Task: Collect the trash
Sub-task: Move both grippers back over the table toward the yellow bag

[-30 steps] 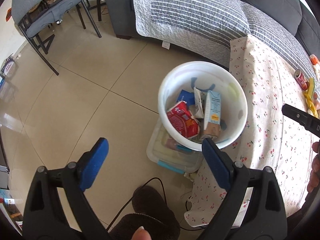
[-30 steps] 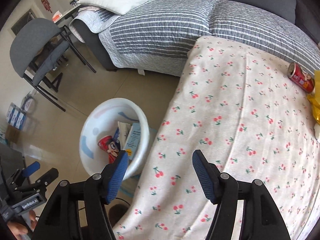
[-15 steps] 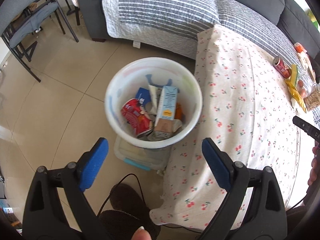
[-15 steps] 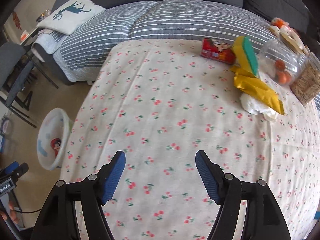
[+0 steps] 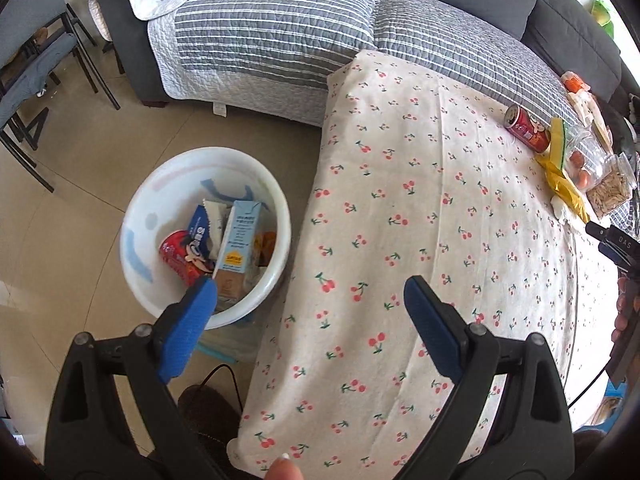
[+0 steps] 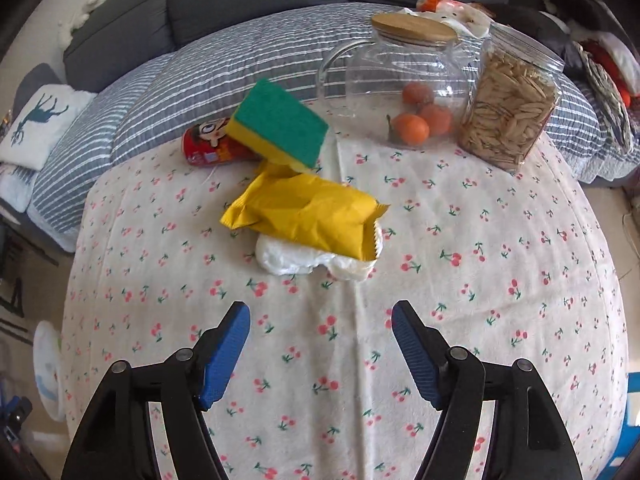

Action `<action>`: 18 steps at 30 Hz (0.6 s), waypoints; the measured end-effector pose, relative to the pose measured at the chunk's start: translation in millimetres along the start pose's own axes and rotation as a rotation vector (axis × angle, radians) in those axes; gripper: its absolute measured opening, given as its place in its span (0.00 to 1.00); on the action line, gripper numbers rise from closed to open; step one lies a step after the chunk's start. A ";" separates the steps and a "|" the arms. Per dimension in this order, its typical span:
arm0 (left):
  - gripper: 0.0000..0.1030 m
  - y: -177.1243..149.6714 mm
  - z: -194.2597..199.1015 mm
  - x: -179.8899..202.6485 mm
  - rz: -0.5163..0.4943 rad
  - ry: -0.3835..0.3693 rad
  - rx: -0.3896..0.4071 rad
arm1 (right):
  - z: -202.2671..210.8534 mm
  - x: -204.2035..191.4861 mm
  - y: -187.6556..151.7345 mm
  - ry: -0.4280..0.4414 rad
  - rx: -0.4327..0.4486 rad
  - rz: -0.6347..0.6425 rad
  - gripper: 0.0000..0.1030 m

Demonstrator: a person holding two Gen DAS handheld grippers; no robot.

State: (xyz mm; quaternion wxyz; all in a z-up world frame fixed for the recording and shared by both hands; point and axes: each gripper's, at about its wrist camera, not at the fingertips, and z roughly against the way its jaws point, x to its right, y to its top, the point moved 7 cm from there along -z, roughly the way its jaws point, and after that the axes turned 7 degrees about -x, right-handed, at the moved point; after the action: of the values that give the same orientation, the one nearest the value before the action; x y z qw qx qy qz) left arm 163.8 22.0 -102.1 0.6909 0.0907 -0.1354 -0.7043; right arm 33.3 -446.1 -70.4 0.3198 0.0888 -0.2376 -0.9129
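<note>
The table (image 6: 460, 288), draped in a cream cloth printed with red cherries, fills both views. On the floor beside it stands a white round bin (image 5: 136, 216) holding a blue carton, a red wrapper and other packets.

Largest of the trash on the cloth is a yellow packet (image 6: 308, 212), crumpled and flat, its long axis running from near left to far right in the right wrist view. It lies on a white crumpled tissue (image 6: 288, 258) that spreads out along its near edge. Behind them a red can (image 6: 208, 150) lies on its side, long axis roughly left to right, with a green and yellow sponge (image 6: 280, 124) tilted against it.

The right gripper (image 6: 320, 350) hangs over bare cloth with its jaws apart and nothing between them, having just widened a little; the packet and tissue lie just ahead of its fingertips. The left gripper (image 5: 310, 312) is also spread wide and empty, straddling the table edge, with the bin behind its left finger and the can well ahead at far right.
</note>
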 end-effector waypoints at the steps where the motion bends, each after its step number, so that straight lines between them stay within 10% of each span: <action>1: 0.92 2.5 -2.2 6.1 -0.003 -0.005 -0.003 | -1.7 3.2 5.7 0.000 0.010 0.006 0.72; 13: 0.92 22.8 -16.0 68.4 -0.086 -0.042 0.035 | -46.4 0.1 50.3 0.072 0.007 0.053 0.71; 18: 0.92 21.0 -19.3 89.4 -0.148 -0.043 0.048 | -49.8 1.8 48.5 0.166 -0.024 0.055 0.19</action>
State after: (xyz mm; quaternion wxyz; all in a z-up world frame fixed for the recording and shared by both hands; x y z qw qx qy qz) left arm 187.3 -68.6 -108.4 0.6317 0.1018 -0.1597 -0.7517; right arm 73.8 -499.1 -90.1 0.3642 0.1536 -0.2016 -0.8962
